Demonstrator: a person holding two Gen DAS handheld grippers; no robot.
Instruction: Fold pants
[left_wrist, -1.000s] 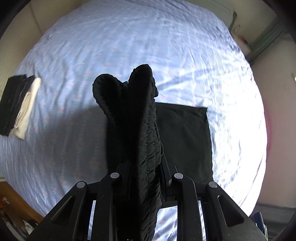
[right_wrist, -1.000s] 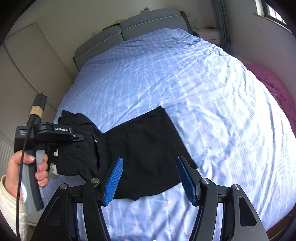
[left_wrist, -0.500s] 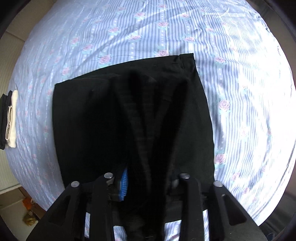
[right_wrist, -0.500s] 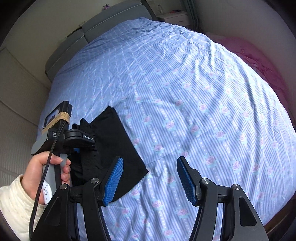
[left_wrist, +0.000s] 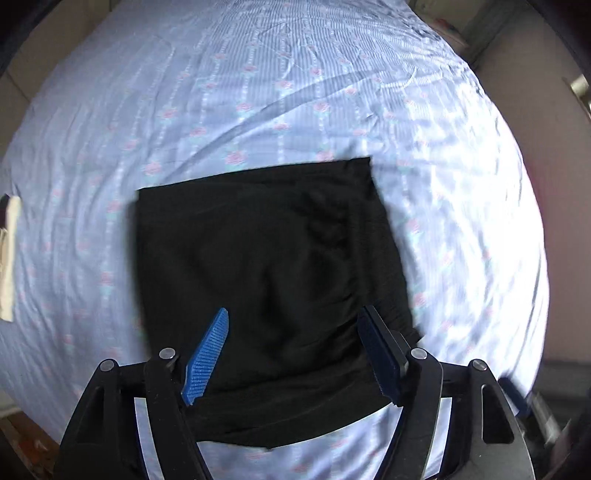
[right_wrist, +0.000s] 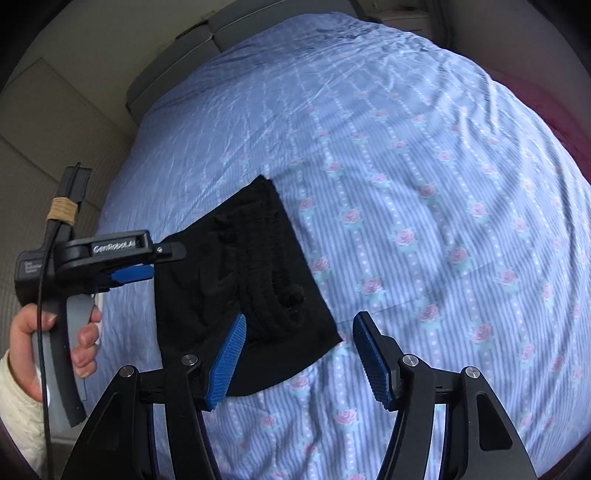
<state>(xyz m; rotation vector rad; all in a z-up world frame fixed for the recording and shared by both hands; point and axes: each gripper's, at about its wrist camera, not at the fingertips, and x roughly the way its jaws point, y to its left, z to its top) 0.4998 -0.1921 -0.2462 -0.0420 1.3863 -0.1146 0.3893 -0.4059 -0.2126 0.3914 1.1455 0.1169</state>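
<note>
The folded black fabric pants (left_wrist: 266, 288) lie flat on the blue striped bedsheet (left_wrist: 258, 92), and the left gripper (left_wrist: 295, 354) (jaws just opened, nothing between) should lift straight away, while the right gripper (right_wrist: 299, 365) hovers released beside.

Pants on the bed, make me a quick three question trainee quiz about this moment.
1. True or false: the left hand-held gripper is clamped on the pants.
2. Which covers the bed? A plain white sheet, B blue striped sheet with roses, C grey blanket.
3. In the right wrist view, what lies between the pads of the right hand-held gripper?

Key
1. False: its jaws have just been opening and the pants lie flat, folded, under it.
2. B.
3. A corner of the pants and bare sheet; the pads touch neither.
</note>
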